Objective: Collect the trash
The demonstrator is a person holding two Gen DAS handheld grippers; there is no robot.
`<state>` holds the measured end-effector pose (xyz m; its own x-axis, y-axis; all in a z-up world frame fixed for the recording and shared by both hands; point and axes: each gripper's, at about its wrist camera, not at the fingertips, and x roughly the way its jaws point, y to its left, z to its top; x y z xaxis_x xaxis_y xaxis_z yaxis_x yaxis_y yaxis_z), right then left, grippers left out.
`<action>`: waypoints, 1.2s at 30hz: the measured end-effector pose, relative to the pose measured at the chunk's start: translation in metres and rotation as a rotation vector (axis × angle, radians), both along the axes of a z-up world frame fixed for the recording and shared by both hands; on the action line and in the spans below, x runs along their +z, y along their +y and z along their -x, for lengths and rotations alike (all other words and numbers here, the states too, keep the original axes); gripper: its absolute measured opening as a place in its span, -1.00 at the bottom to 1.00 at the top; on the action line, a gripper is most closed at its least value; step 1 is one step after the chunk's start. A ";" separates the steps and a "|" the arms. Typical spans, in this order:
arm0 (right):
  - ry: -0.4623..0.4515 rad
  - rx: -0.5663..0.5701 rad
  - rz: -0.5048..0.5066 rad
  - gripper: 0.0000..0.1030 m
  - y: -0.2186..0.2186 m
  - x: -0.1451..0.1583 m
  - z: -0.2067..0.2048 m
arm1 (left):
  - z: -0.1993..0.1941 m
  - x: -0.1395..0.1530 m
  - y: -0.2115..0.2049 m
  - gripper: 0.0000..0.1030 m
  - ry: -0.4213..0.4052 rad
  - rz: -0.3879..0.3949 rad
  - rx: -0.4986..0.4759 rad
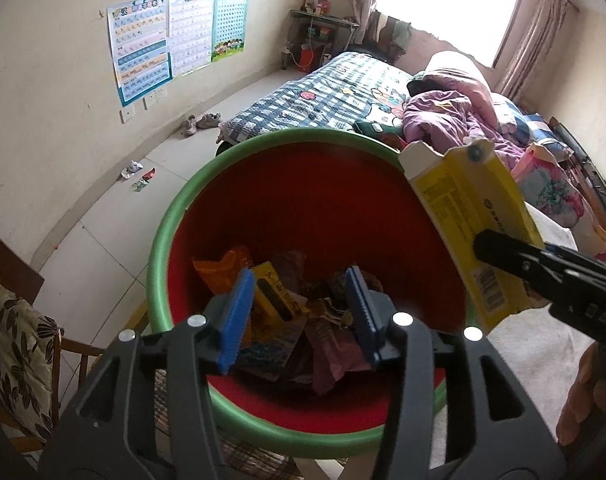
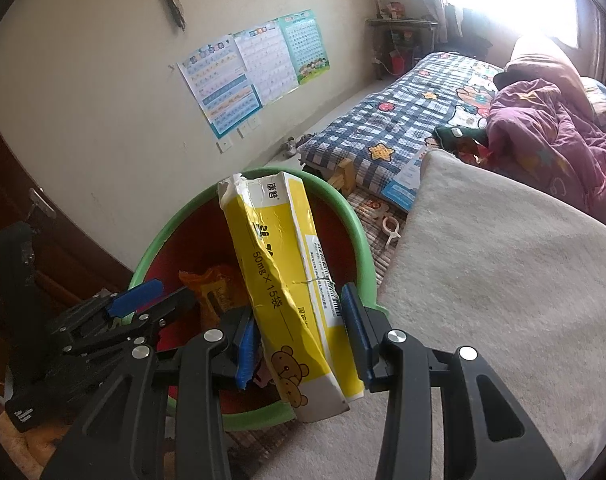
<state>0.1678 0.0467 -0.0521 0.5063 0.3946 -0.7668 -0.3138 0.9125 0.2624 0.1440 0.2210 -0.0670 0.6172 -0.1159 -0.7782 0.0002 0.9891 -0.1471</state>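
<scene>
- Right tongs (image 2: 301,340): blue pads clenched on the lower end of a yellow-and-white carton (image 2: 287,280), one pad on each side; the carton is creased, torn open at its top flap, and printed with a cartoon bear near the bottom.
- Carton position: held tilted over the right part of the bin's rim; in the left wrist view the carton (image 1: 469,216) rises above that rim, with the black body of the right tongs gripping its lower part.
- Left tongs (image 1: 299,316): released, the two blue pads standing apart with nothing between them, poised over the mouth of the bin; in the right wrist view they (image 2: 143,300) reach in from the left above the green rim.
- Bin (image 1: 171,216): round, red inside with a green rim, beside a bed covered in pale fleece (image 2: 503,280).
- Bin contents: an orange wrapper (image 1: 219,270), a yellow packet (image 1: 273,296) and other crumpled wrappers, lying on the bottom.
- Floor: small scraps of litter (image 1: 137,174) near the wall, well apart from the bin; a pair of shoes (image 1: 201,122) farther along.
- Surroundings: a checked quilt (image 1: 323,92) on the bed with purple bedding (image 1: 443,116) heaped on it, three charts (image 1: 175,40) on the wall, a bright window (image 1: 447,4) beyond.
</scene>
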 end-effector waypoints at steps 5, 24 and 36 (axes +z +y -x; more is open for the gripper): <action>-0.009 0.016 0.006 -0.27 0.007 0.000 -0.002 | 0.005 0.005 0.000 -0.02 -0.020 -0.011 0.010; -0.057 -0.032 -0.021 0.37 0.001 0.009 -0.007 | 0.019 0.014 0.002 0.30 -0.063 -0.018 0.051; -0.078 -0.142 -0.036 0.61 -0.058 0.013 0.024 | 0.027 0.026 -0.031 0.61 -0.111 -0.039 0.040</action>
<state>0.1438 -0.0118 -0.0394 0.6160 0.3419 -0.7097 -0.2032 0.9394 0.2761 0.1168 0.1902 -0.0415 0.7036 -0.0607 -0.7080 -0.0253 0.9936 -0.1103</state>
